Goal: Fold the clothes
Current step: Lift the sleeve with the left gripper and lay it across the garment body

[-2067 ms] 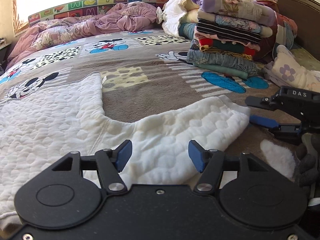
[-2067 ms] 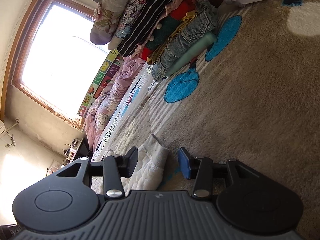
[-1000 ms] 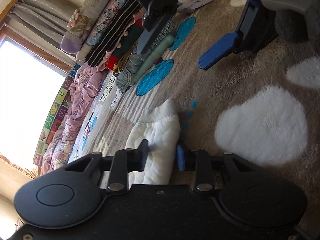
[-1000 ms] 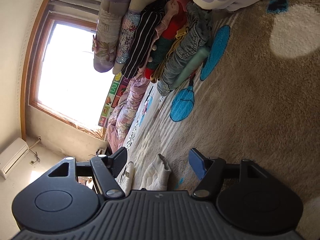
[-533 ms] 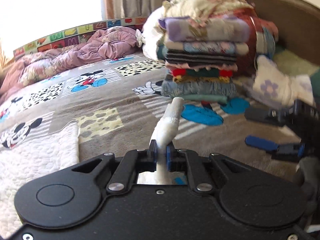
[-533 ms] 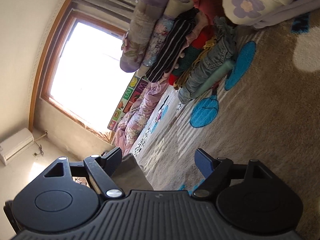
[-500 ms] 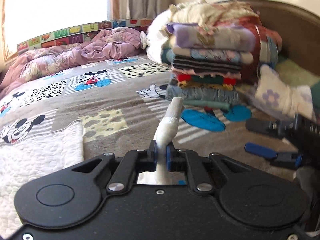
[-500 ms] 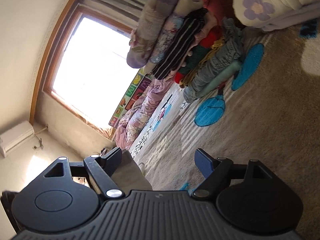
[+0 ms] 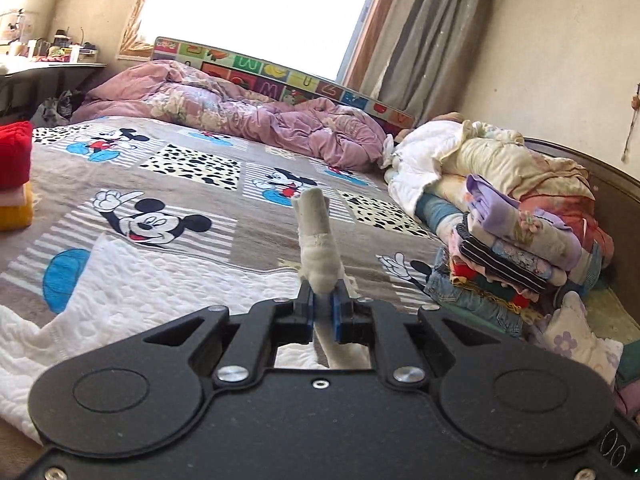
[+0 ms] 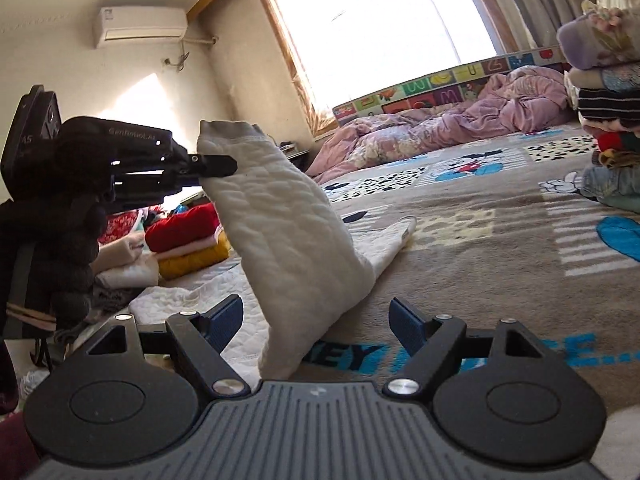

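Your left gripper (image 9: 323, 307) has its fingers (image 9: 307, 312) clamped on the cuff of the white quilted garment (image 10: 288, 232), lifting that sleeve off the bed (image 9: 256, 236); the rest lies flat on the plush cartoon-print blanket (image 10: 480, 248). Your right gripper (image 10: 316, 322) stands open, the raised sleeve between its fingers (image 10: 404, 322) but untouched. A stack of folded clothes (image 9: 520, 256) sits right.
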### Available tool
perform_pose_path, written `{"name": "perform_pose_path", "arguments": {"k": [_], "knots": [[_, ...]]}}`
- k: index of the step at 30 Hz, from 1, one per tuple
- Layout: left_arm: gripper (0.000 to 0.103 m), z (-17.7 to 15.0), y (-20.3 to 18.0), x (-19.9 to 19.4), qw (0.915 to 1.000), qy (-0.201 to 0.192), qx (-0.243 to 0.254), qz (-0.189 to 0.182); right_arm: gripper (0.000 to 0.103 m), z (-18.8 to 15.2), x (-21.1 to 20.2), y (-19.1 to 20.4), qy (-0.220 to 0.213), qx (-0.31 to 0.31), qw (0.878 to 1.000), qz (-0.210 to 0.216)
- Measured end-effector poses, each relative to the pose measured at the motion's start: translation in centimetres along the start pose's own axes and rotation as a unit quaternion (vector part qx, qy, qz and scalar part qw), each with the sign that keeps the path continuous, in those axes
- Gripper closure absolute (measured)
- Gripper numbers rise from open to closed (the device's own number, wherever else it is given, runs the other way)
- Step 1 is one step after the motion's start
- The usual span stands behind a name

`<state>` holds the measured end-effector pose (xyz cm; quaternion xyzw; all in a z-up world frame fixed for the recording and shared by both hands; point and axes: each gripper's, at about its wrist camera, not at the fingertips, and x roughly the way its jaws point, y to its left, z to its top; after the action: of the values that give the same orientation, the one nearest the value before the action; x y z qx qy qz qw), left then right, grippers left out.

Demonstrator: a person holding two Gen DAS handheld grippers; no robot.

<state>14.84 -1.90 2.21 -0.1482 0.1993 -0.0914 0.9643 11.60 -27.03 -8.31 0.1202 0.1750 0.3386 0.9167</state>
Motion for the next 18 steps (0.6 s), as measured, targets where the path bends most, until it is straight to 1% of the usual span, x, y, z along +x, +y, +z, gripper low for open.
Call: {"name": "perform_pose_path", "arguments": {"k": [3, 8, 18], "knots": [[0.095, 0.1, 2.0, -1.0, 0.9998, -0.006, -0.014, 0.013, 0.023, 0.0, 0.8, 1.6, 0.014, -0.019, 1.0, 0.014], [0.095, 0.3, 4.3, -2.2, 0.9991, -0.016, -0.028, 0.026, 0.023, -0.2, 1.5, 3.5, 0.022, -0.046, 0.999, 0.015], [0.095, -0.1, 7.4, -3.9, 0.9974, -0.026, -0.047, 0.049, 0.023, -0.8, 3.5, 4.5, 0.04, -0.064, 0.997, 0.015]]}}
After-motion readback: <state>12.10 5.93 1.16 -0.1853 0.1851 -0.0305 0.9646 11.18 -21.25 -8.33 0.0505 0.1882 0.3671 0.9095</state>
